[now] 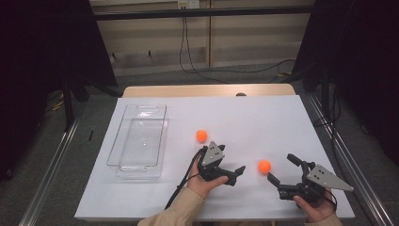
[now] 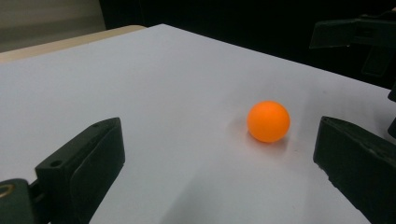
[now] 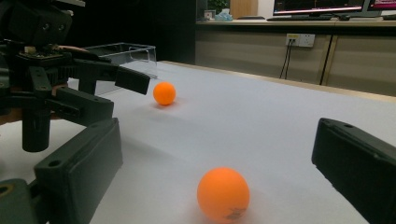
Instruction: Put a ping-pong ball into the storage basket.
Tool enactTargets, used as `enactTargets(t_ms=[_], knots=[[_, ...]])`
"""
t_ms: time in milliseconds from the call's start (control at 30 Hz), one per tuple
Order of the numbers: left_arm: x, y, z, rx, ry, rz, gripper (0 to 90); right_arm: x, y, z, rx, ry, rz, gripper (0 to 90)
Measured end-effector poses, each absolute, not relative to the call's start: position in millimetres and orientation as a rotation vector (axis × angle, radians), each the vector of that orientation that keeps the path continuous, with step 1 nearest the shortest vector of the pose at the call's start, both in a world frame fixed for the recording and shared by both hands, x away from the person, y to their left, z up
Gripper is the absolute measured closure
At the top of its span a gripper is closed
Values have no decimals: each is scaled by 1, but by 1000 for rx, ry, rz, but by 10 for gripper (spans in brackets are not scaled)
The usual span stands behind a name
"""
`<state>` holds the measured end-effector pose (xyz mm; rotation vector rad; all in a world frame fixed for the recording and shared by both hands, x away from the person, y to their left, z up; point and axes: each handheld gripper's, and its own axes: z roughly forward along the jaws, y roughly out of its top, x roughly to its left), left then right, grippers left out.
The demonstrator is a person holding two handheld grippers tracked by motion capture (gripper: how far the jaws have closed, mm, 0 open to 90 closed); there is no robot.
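Note:
Two orange balls lie on the white table top. The nearer ball point(image 1: 264, 165) point(image 2: 268, 121) point(image 3: 223, 193) rests between my two grippers, which face each other. From the ball's left, my left gripper point(image 1: 230, 161) point(image 2: 215, 156) points at it with jaws wide open; the ball sits ahead of them, nearer the right jaw. On the other side my right gripper point(image 1: 283, 169) point(image 3: 215, 163) is open too, with the ball just in front of its jaws. The second ball point(image 1: 202, 136) point(image 3: 164, 93) lies farther off, beyond the left gripper point(image 3: 70, 88).
An empty clear plastic tray point(image 1: 115, 141) point(image 3: 122, 48) stands on the left part of the table. White sheet point(image 1: 254, 117) covers the table, with bare room in the middle and back. Dark frames and cables stand beyond the table's edges.

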<state>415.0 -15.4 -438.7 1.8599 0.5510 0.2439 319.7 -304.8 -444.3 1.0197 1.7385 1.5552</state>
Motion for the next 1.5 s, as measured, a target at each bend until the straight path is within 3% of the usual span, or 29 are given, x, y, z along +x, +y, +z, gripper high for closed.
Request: enactTargets(t_ms=[1500], knots=[[423, -54, -446, 1973, 540, 135, 25, 320, -307, -444, 1010, 1752, 1546, 16]])
